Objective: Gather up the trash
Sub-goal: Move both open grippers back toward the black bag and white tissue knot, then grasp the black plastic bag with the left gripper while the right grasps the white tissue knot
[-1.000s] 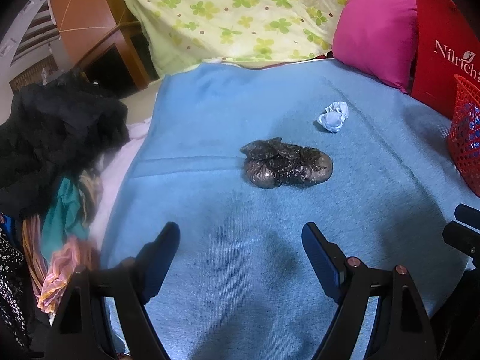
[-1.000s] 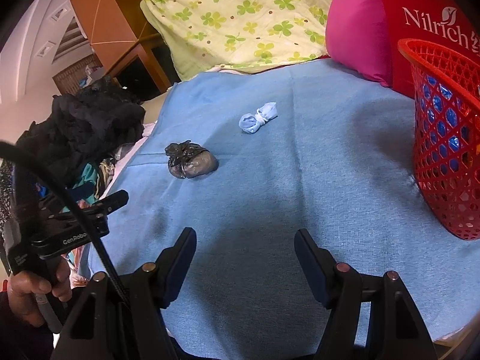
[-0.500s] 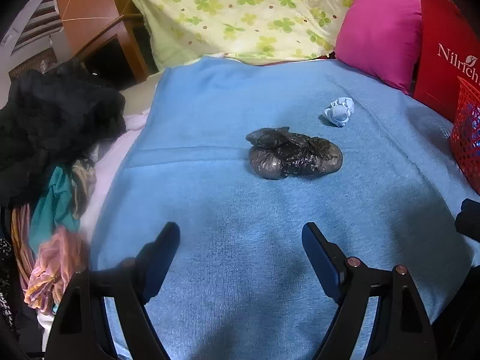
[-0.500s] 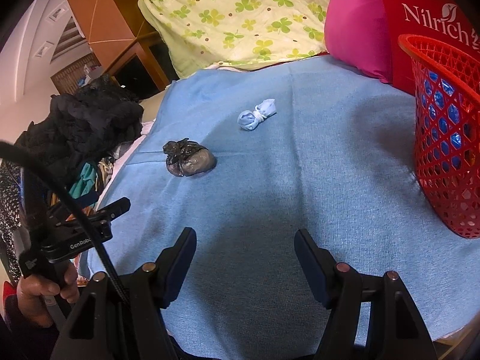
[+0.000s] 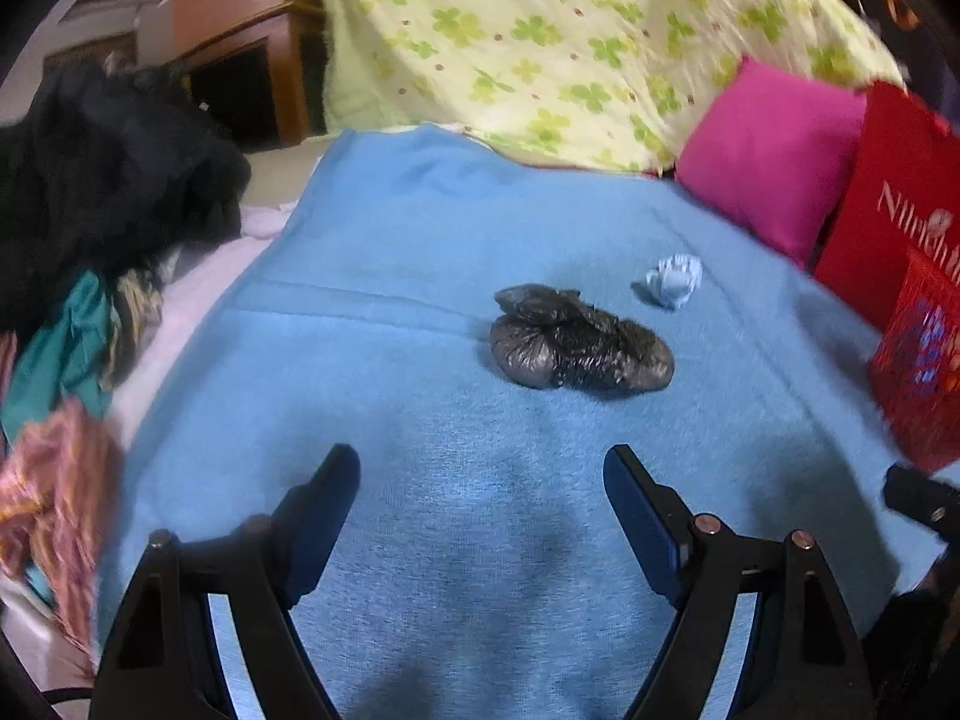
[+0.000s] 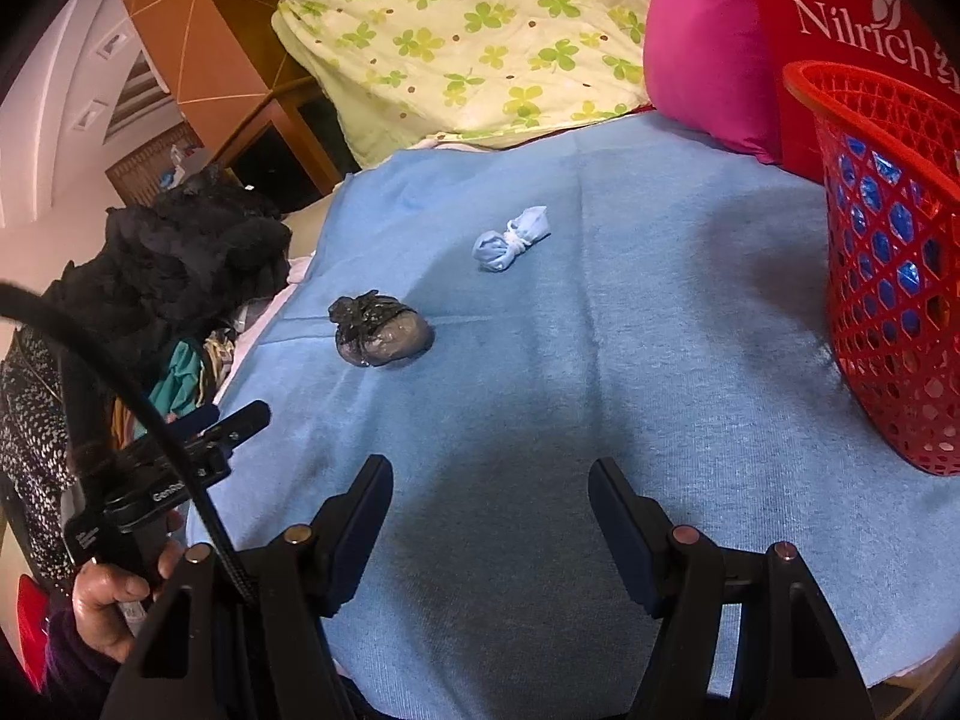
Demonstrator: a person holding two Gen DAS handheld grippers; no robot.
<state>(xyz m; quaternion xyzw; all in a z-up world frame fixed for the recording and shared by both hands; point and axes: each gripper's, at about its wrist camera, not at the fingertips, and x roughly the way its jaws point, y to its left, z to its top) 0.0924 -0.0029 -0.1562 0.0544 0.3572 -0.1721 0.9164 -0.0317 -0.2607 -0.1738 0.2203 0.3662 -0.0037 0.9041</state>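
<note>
Left wrist view: the black bag (image 5: 579, 348) lies on the blue blanket (image 5: 420, 420), in front of the two fingers and a bit to the right.
Black bag: dark, shiny and crumpled, with a knot at its left end. Nothing is touching it.
Small blue bag (image 5: 675, 281): it is tied in a knot and lies just behind the black bag, to the right, not touching it.
Left gripper (image 5: 482, 471): its fingers are spread wide and it holds nothing. It hangs over the blanket, near the black bag.
Right gripper (image 6: 490, 483): its fingers are spread wide too, and it holds nothing. It is well apart from both bags.
Red basket (image 6: 888, 276): it stands on the blanket at the right edge. Blue bits show through its holes.
Behind the blanket: a pink pillow (image 5: 774, 156), a red bag with white letters (image 5: 888, 192) and a yellow sheet with green clovers (image 5: 570, 42).
Left of the blanket: a heap of dark and colored clothes (image 5: 102, 192).
</note>
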